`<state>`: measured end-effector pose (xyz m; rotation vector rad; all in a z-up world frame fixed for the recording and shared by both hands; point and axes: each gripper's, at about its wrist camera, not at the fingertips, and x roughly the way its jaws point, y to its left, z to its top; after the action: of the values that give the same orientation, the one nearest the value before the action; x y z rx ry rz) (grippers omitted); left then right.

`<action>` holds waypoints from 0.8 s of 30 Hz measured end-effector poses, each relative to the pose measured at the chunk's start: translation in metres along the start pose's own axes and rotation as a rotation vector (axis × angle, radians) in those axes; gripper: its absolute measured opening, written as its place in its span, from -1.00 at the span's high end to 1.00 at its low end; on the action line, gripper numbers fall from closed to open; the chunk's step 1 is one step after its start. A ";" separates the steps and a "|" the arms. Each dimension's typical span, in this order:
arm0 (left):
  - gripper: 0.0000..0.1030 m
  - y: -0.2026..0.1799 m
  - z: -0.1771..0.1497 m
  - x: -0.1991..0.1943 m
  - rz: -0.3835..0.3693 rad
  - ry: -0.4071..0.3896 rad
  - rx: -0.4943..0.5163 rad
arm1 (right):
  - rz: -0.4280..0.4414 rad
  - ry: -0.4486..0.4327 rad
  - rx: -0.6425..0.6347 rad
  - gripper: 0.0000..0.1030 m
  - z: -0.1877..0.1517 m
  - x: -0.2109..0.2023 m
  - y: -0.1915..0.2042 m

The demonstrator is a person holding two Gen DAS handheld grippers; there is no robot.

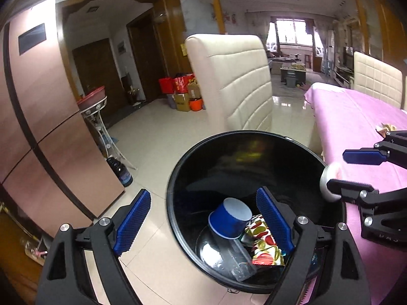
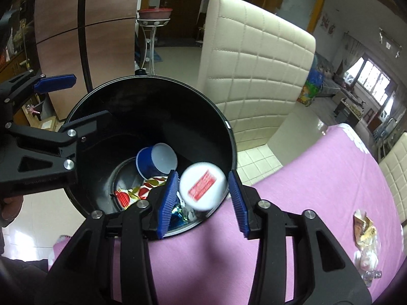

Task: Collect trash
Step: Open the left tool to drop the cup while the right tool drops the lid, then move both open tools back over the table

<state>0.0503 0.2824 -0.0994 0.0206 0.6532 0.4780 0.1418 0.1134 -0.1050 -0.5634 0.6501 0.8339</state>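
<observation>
A black round bin point(image 2: 230, 137) stands on the tiled floor point(image 1: 152, 132) against the edge of the worktop point(image 2: 318, 178), which is covered with a pink cloth. Inside the bin lie a blue paper cup point(image 2: 155, 161) on its side, a wrapper printed with red and green shapes point(image 2: 138, 190), a clear plastic bottle point(image 1: 235, 259) and a bit of shiny blue foil point(image 2: 178, 212).

A white round cup point(image 2: 203, 189) with a red label hangs blurred over the bin's near rim, between the blue pads of the right tool point(image 2: 202, 199). The left pad point(image 2: 166, 200) is just beside it; a clear gap separates the cup from the right pad, so the jaws stand open and do not clamp it. In the left wrist view the same white cup point(image 1: 329, 180) shows at the bin's right rim beside that tool point(image 1: 338, 170).

The left tool point(image 1: 203, 226) is over the bin's left side with its jaws spread wide and nothing between them; one pad is outside the rim, over the floor, the other above the bin's mouth.

Further along the worktop lie a crumpled yellowish wrapper point(image 2: 363, 228) and some small white and clear scraps point(image 2: 366, 264). A cream padded chair point(image 2: 254, 58) stands behind the bin, and a copper-coloured refrigerator point(image 1: 38, 117) is to the left.
</observation>
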 end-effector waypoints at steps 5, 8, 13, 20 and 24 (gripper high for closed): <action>-0.61 0.006 -0.004 0.001 0.002 0.014 -0.012 | -0.014 -0.006 -0.013 -0.24 -0.001 0.001 0.003; -0.61 0.003 -0.004 0.000 -0.005 0.011 -0.003 | -0.030 0.006 -0.010 -0.24 -0.005 0.002 0.002; -0.61 -0.009 -0.003 -0.003 -0.034 0.007 0.020 | -0.061 0.018 0.029 -0.29 -0.015 -0.003 -0.015; -0.61 -0.049 0.006 -0.010 -0.102 -0.007 0.083 | -0.132 0.017 0.097 -0.38 -0.034 -0.018 -0.054; -0.61 -0.082 0.014 -0.017 -0.152 -0.027 0.133 | -0.185 0.017 0.142 -0.42 -0.049 -0.029 -0.082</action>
<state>0.0810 0.2036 -0.0922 0.1025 0.6537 0.2866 0.1794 0.0210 -0.1009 -0.4942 0.6566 0.6054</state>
